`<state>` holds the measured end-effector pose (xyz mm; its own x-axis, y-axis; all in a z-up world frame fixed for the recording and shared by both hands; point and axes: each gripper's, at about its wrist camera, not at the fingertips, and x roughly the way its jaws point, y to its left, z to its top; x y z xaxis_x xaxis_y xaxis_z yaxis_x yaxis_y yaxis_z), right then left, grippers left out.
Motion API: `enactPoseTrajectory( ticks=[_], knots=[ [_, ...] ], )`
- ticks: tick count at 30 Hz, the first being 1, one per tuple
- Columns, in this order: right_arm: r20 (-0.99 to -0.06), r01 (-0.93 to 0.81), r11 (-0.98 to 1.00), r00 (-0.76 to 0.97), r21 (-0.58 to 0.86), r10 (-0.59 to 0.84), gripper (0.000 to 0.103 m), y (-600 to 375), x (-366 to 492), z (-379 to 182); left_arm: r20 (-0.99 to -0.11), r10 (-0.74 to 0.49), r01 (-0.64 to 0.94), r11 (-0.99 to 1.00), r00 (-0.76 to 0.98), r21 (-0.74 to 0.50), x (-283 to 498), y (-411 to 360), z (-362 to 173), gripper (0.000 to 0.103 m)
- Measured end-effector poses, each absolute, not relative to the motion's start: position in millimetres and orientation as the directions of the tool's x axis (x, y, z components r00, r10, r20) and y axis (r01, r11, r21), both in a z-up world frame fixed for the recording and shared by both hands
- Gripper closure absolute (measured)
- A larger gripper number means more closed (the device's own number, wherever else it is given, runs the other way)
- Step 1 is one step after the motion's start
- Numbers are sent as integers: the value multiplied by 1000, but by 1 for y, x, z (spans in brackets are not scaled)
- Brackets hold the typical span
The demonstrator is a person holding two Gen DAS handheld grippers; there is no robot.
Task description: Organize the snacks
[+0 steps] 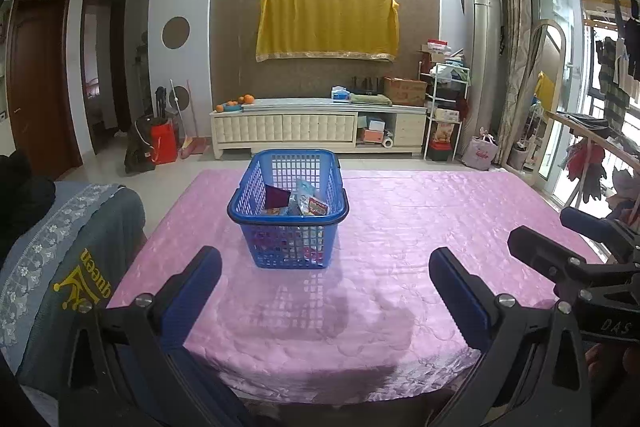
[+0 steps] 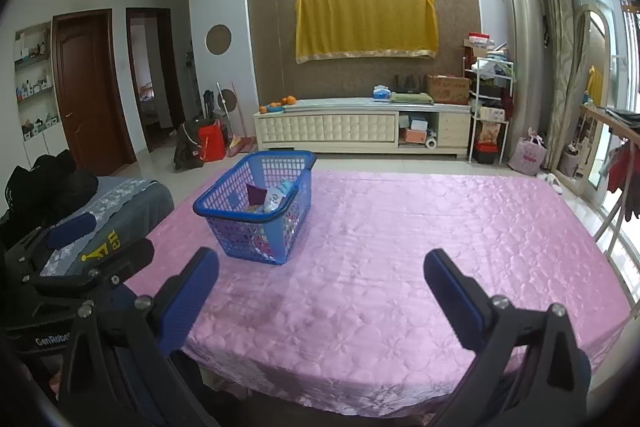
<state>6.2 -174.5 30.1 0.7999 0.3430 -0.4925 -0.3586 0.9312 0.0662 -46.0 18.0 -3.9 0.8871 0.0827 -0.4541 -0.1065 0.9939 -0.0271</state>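
A blue plastic basket stands on the pink table cloth, holding several snack packets, among them a dark red one and a light blue one. My left gripper is open and empty, just in front of the basket. In the right wrist view the basket is ahead to the left with the packets inside. My right gripper is open and empty over the pink cloth, to the right of the basket. The right gripper also shows in the left wrist view.
A grey-blue cushioned seat with a yellow logo is at the table's left edge. A cream TV cabinet stands against the far wall beyond the floor. A drying rack with clothes is at the right.
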Motion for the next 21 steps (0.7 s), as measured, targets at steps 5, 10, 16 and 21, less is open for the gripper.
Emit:
enactPoseTrajectory(
  ticks=[5,10,16,21],
  knots=[
    [-498,-356,931,796,75,344,0,-175,6,30,-456,85,-108,994,886,-25,-46,18,-4,0],
    [-501,-355,932,794,77,344,0,-176,6,29,-460,84,-108,994,884,-25,-46,18,-4,0],
    [-501,-360,929,790,90,354,0,-176,5,28,-461,79,-109,993,884,-39,-49,18,-3,0],
    [-503,-360,929,789,89,354,0,-175,4,28,-467,76,-107,993,881,-40,-49,18,-4,0]
  ],
)
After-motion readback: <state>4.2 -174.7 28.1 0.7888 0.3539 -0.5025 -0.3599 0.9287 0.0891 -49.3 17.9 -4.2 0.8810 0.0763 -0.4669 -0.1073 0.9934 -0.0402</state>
